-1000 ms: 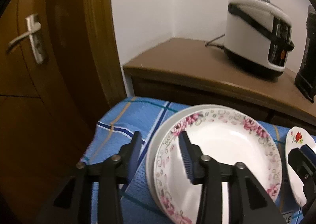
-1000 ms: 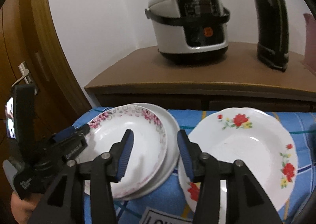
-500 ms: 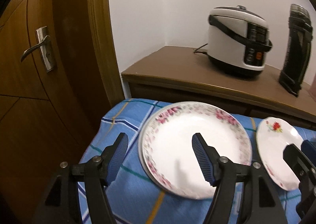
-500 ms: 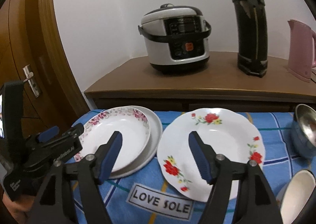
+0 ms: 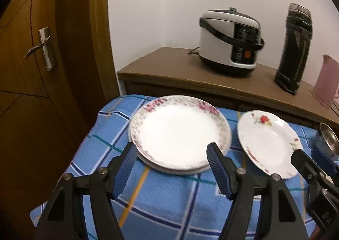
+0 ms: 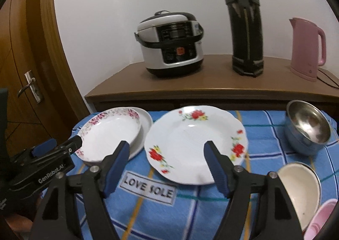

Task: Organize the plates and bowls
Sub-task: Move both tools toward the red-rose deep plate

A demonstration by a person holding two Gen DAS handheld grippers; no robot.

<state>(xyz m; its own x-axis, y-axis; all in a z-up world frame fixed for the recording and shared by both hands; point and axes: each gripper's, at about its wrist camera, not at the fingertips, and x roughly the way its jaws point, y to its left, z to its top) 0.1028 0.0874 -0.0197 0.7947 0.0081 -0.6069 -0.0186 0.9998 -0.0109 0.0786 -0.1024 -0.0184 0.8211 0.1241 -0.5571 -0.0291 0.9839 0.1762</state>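
A plate with a pink flower rim point(image 5: 178, 132) lies stacked on a plain white plate point(image 5: 190, 171) at the left end of the blue checked cloth. Beside it on the right lies a white plate with red roses point(image 5: 267, 140). My left gripper point(image 5: 170, 146) hangs open above the near edge of the stack, holding nothing. In the right wrist view my right gripper point(image 6: 167, 143) is open and empty over the near rim of the rose plate point(image 6: 195, 140), with the flower plate point(image 6: 110, 132) to its left. A steel bowl point(image 6: 307, 127) stands at the right.
A cream bowl point(image 6: 298, 189) and a pink bowl point(image 6: 322, 218) sit at the near right. Behind the table a wooden sideboard point(image 6: 211, 89) carries a rice cooker point(image 6: 171, 49), a black flask point(image 6: 245, 28) and a pink kettle point(image 6: 305, 49). A wooden door point(image 5: 31, 70) is left.
Both grippers have drawn back from the plates and risen a little, and their jaws now stand wider. The left gripper's jaws no longer straddle the flower plate's rim.
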